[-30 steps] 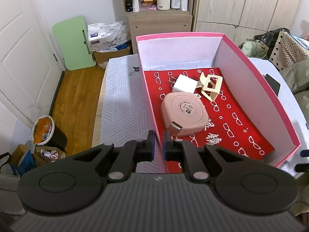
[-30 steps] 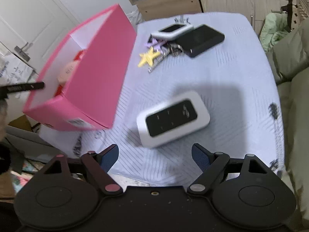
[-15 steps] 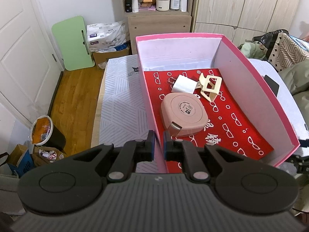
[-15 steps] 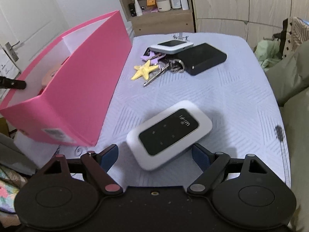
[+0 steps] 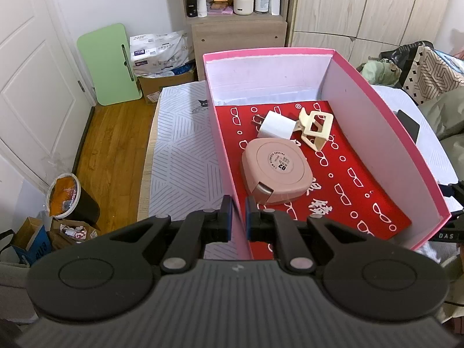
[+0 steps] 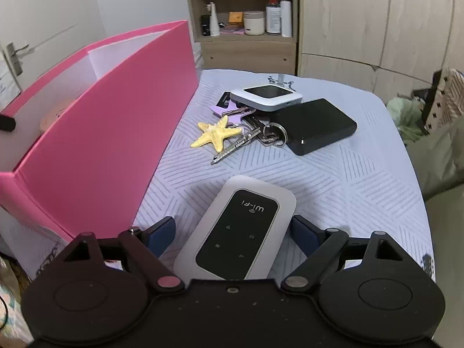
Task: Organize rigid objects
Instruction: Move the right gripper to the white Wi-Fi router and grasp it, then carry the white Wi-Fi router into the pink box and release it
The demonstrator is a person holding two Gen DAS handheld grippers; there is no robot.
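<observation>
Left claw (image 5: 238, 214) is clamping the pink box (image 5: 223, 156) wall, right claw (image 6: 232, 232) is sitting wide open around the wifi router (image 6: 237, 232), which is lying flat on the bed (image 6: 348, 179), long axis pointing up-right, just beside the box

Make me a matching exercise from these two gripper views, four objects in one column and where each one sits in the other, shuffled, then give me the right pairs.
Things:
1. pink tape measure
2. Wi-Fi router
3. yellow starfish
4. wall of the pink box

Places:
A. clamped between the left gripper fingers
B. on the bedspread, attached to the bunch of keys
C. inside the box, on its red lining
D. on the bedspread, between the open right gripper fingers

Pairs: 1-C, 2-D, 3-B, 4-A
</observation>
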